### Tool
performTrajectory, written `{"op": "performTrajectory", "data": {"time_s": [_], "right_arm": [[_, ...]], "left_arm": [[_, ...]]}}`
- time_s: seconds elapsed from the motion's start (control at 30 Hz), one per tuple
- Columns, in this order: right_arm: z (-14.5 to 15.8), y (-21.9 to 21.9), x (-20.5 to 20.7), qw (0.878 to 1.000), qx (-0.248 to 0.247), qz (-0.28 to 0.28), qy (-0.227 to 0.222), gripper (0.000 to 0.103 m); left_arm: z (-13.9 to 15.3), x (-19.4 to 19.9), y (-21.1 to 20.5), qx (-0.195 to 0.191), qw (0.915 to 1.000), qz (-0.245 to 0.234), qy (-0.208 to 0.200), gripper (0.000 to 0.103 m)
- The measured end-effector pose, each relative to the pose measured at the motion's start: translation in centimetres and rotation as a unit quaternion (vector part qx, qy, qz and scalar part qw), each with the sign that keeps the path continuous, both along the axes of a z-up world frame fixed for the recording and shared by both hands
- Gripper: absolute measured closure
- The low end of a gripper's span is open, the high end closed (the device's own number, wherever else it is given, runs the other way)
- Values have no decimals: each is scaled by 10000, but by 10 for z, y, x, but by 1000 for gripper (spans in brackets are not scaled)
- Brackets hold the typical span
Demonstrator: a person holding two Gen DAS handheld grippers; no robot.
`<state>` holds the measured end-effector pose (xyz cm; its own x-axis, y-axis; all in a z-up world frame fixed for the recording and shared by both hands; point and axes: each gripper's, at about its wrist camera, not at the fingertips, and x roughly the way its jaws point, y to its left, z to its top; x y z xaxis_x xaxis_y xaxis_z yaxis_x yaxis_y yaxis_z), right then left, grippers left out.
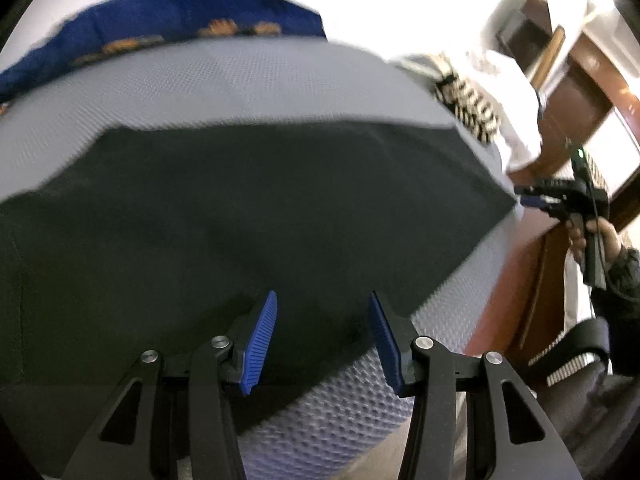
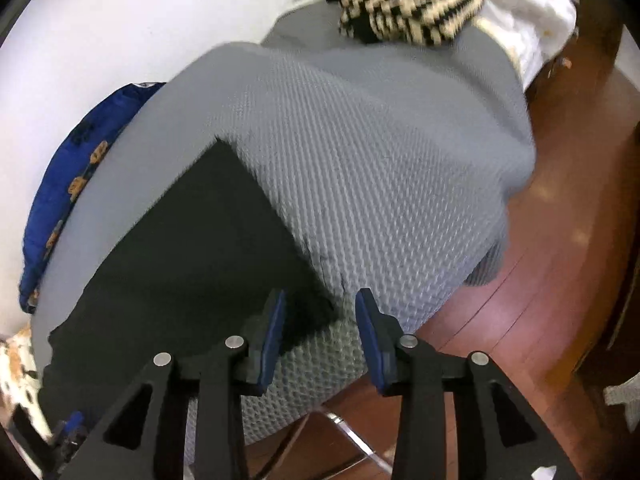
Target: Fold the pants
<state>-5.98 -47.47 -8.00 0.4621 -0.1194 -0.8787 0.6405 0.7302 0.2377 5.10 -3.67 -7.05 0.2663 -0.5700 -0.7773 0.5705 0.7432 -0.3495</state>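
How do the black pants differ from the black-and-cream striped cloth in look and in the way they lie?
The pants are plain black; the striped cloth has a black-and-cream pattern. The pants lie spread flat with straight edges; the striped cloth sits bunched in a heap. The pants lie close under both grippers; the striped cloth lies at the far end. Both rest on the grey textured cover.

Grey textured bed (image 2: 380,168); dark pants (image 1: 248,216) flat
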Motion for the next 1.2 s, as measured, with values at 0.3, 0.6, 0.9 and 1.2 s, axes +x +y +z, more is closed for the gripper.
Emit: {"op": "performTrajectory", "data": {"time_s": [0.3, 0.6, 0.9, 1.2], "right_arm": [[36, 148, 166, 9503, 629, 2984, -625, 68], [3, 346, 303, 8420, 1401, 5202, -272, 68], [-40, 420, 334, 7898, 1714, 5877, 394, 68], [-37, 442, 333, 7995, 902, 5939, 74, 98]], "left_arm": [[24, 46, 85, 176, 9880, 1379, -671, 54], [5, 63, 145, 434, 9729, 2170, -669, 54], [-14, 64, 163, 140, 9755, 2156, -420, 54], [-21, 55, 176, -238, 9763, 2116, -376, 54]]}}
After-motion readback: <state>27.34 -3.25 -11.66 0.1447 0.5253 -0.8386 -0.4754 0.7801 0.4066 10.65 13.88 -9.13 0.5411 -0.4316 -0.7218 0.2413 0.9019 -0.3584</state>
